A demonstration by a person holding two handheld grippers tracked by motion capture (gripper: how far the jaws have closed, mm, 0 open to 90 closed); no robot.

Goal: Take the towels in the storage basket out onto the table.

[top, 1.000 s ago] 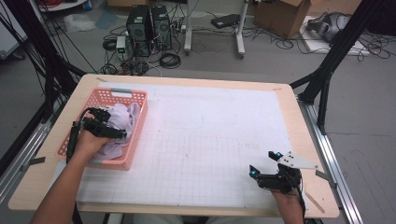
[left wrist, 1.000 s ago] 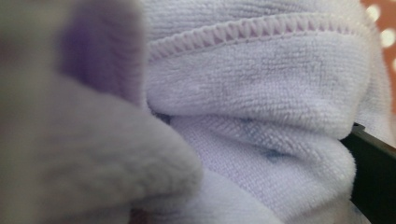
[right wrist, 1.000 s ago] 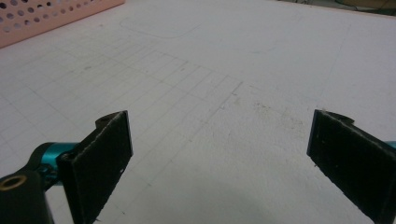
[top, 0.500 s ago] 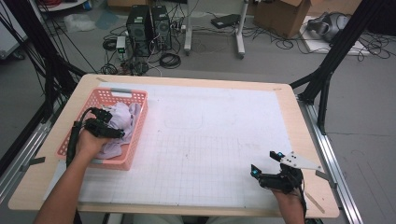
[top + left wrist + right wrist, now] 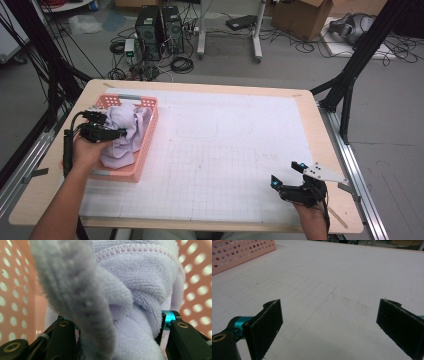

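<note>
Fuzzy lilac terry towel (image 5: 140, 290) bunched between closing left tongs (image 5: 117, 327)

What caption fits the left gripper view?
Left tongs closed on a lilac towel inside the pink basket.

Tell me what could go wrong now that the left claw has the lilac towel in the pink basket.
The left claw, jaws just closing, grips a thick bunched fold of the lilac towel; it may slip out. The towel fills the light pink basket, so lifting may drag the basket along. The right claw rests far off, open.
</note>
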